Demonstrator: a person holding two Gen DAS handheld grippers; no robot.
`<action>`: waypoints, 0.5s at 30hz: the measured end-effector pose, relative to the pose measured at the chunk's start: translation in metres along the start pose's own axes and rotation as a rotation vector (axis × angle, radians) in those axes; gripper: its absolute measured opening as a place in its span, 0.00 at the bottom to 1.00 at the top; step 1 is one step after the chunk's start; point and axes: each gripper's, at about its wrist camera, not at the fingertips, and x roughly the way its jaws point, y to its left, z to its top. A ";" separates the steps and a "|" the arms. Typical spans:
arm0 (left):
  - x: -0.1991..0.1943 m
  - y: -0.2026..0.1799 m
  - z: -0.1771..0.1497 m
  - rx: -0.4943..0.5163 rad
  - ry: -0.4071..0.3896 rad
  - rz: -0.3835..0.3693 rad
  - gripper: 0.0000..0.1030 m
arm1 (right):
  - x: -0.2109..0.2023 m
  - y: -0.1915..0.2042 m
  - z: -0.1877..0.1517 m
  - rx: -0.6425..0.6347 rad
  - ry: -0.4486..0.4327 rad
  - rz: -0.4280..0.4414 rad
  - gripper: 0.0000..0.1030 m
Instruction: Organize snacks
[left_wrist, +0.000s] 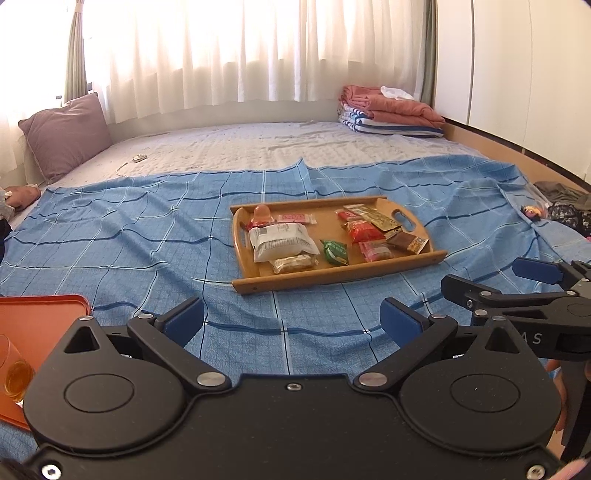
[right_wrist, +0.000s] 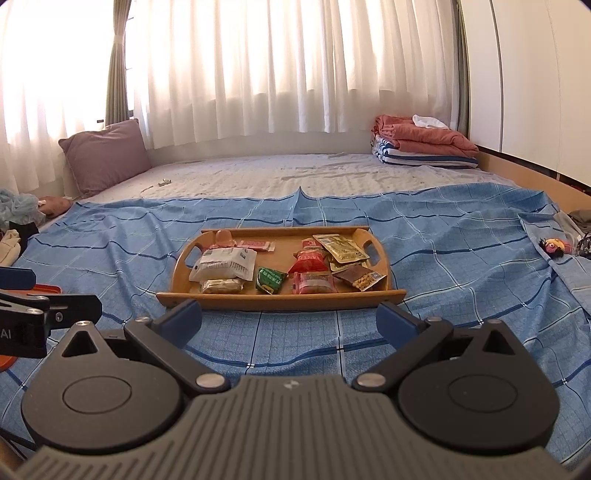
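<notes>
Left wrist view first: the left gripper (left_wrist: 291, 319) is spread wide with nothing between its blue pads, and the wooden tray (left_wrist: 334, 278) of snacks sits ahead of it, up and slightly right of frame centre on the blue checked sheet (left_wrist: 122, 236), well apart from the fingertips. The tray's long axis runs roughly across the frame, tilted so its right end lies a little farther up. An orange tray (left_wrist: 40, 321) with a glass (left_wrist: 13, 373) of amber drink sits at the lower left edge. Right wrist view next: the right gripper (right_wrist: 288, 319) is likewise released and empty, and the same tray lies almost straight ahead in mid-frame, its near rim just above the fingertips. I judge the right hand squarer to it, with the green packet (right_wrist: 270, 279) roughly in line.
</notes>
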 end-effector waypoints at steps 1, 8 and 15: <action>-0.003 0.000 -0.001 -0.001 0.002 0.003 0.99 | -0.002 0.000 -0.001 0.004 -0.002 0.001 1.00; -0.018 0.002 -0.016 -0.017 0.008 0.000 0.99 | -0.010 0.003 -0.014 0.010 -0.001 0.003 1.00; -0.012 0.007 -0.044 -0.061 0.039 -0.010 0.99 | -0.013 0.007 -0.036 -0.009 0.009 -0.017 1.00</action>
